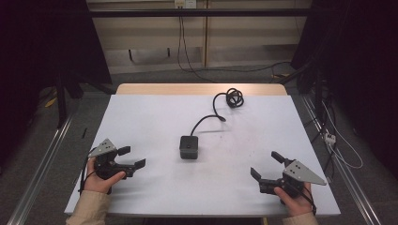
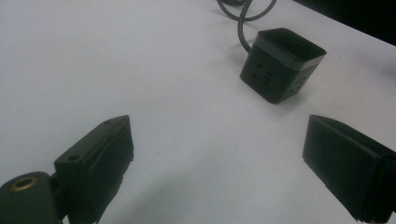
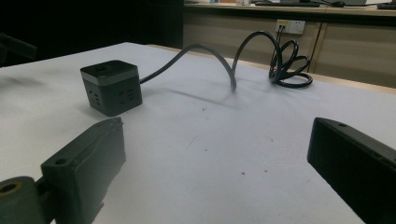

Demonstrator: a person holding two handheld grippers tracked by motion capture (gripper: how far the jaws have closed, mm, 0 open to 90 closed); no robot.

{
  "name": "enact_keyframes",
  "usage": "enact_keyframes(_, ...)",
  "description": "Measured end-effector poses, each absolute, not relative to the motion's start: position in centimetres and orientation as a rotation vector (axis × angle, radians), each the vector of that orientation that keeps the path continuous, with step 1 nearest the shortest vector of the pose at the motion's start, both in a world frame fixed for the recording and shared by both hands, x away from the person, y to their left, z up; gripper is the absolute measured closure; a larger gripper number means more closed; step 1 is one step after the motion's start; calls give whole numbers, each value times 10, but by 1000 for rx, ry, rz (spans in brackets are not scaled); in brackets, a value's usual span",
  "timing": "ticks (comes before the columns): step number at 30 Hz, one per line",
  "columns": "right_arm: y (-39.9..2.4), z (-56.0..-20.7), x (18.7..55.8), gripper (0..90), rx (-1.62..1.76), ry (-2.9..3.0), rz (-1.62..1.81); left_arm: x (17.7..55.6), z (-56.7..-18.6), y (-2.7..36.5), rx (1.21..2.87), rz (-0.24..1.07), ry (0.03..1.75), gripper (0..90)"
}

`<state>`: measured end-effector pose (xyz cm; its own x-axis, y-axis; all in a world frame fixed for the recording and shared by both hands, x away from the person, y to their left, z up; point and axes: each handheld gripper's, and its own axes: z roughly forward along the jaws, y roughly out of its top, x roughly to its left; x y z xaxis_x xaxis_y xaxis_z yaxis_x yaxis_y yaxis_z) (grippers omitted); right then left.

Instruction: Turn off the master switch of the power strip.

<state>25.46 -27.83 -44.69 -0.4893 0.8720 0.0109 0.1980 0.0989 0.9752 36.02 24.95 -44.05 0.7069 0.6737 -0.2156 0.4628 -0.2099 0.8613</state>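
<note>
The left tool (image 1: 132,157) and the right tool (image 1: 266,165) both stand wide open and hold nothing. Between them, on the white desk (image 1: 155,117), sits a black socket cube (image 1: 188,146), touching neither. Its cable (image 1: 229,99) coils near the far edge.

A: Table (image 1: 141,117), white sheet on top, bare wood strip along the far edge. Grey floor (image 1: 155,77) around it.

B: Beyond it, beige wall panels (image 1: 141,33), wall socket (image 3: 290,26), cables hanging down. Black curtains (image 1: 42,42) both sides. Metal rails (image 1: 40,164) flank the table.
</note>
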Motion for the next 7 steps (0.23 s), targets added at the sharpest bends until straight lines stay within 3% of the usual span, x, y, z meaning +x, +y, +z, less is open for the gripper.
enact_keyframes(7, -279, -448, 256, 36, 1067, 1778, 1425, 360, -441, 246, 1876, 258, 889, 83)
